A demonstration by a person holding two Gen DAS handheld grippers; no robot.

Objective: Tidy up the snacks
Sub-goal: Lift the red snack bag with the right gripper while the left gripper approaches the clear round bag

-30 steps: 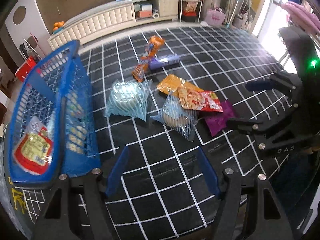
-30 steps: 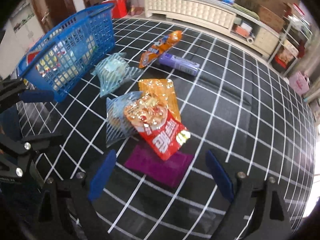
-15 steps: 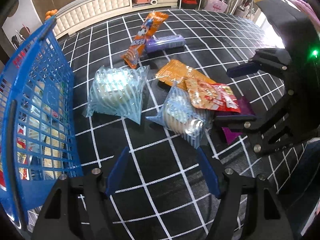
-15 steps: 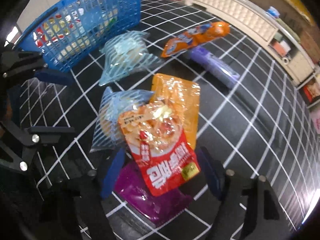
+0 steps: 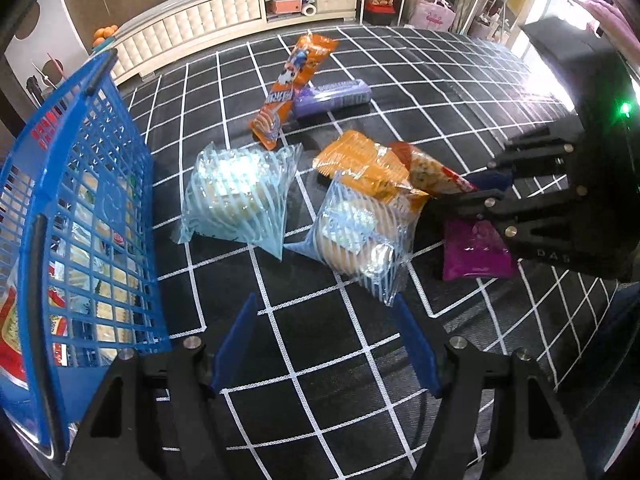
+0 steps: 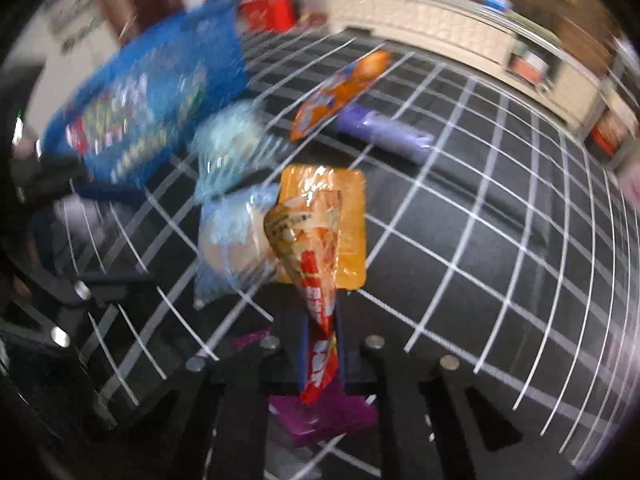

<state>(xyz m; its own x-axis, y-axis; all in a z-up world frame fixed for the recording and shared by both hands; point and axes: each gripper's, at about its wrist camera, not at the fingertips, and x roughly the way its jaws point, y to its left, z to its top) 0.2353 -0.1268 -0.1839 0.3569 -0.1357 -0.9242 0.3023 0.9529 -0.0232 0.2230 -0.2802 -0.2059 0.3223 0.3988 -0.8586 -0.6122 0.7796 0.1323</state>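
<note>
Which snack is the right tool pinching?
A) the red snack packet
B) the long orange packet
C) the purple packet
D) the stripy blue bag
A: the right tool is closed on the red snack packet, squeezing it narrow above the purple packet.

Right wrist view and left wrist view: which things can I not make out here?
- Basket, right wrist view: motion blur smears its contents.
- Purple packet, right wrist view: partly hidden by the right gripper and the red packet.
- Red packet, left wrist view: mostly behind the right gripper.
</note>
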